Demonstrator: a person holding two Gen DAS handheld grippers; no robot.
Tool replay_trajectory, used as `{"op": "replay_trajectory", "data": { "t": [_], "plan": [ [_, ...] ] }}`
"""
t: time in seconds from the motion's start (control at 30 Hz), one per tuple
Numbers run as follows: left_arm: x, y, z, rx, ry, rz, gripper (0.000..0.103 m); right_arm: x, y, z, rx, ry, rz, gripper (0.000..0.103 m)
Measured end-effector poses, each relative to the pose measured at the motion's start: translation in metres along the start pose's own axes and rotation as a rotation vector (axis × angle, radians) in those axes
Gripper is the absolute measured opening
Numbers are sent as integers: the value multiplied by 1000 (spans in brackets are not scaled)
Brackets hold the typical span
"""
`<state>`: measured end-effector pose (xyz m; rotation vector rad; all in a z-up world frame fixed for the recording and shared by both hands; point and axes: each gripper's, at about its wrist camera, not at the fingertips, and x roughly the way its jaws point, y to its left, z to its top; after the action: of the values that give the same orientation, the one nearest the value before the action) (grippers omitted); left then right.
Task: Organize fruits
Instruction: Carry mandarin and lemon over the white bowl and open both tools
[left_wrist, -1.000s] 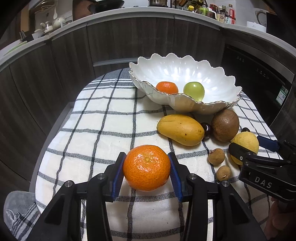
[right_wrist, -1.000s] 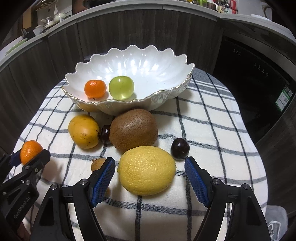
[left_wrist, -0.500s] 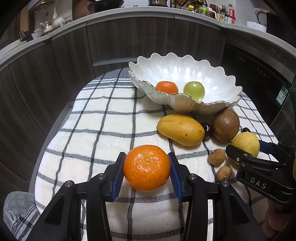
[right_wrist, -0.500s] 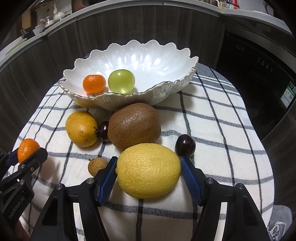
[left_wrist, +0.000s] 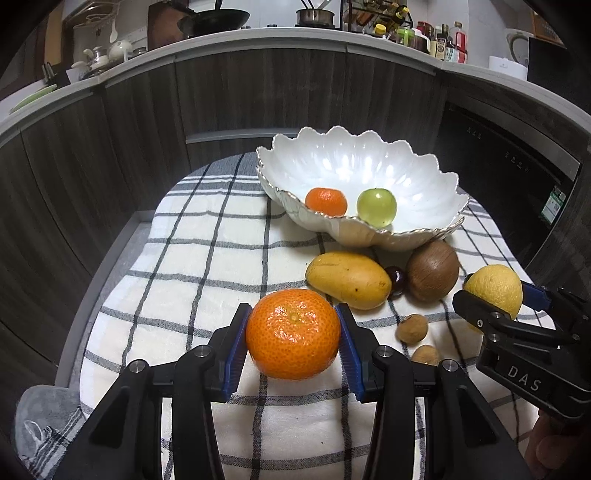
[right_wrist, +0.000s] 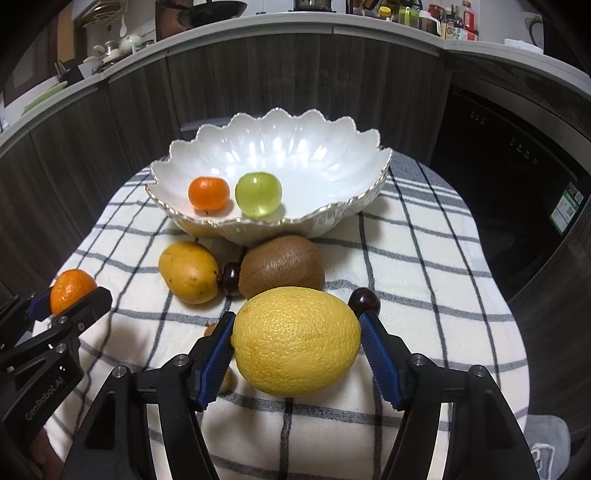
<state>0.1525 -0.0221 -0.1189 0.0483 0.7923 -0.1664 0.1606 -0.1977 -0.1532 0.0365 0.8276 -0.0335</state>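
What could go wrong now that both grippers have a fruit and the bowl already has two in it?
The lemon is wide and rounded, so the right gripper may lose it on the way. Dropping it or the left gripper's tangerine into the bowl could knock the green grape.

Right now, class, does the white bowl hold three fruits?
No, the white bowl holds only two: a small orange and a green fruit.

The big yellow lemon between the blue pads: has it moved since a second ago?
Yes. The big yellow lemon, now clamped in the right gripper whose jaws just closed, has risen slightly: it now overlaps the brown kiwi behind it.
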Motion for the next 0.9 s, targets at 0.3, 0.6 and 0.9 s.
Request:
{"op": "replay_trajectory", "data": {
  "t": [0.3,0.6,0.9],
  "plan": [
    [-14,-1,14,-3,-28,-6,44,-26,2,16,-12,-52,-3,67],
    [-20,-7,40,-1,-51,-17,44,-44,1,37,-10,-86,8,67],
    [-14,-14,75,7,-82,-22,44,-48,-6,64,0,-113,10,67]
  ]
}}
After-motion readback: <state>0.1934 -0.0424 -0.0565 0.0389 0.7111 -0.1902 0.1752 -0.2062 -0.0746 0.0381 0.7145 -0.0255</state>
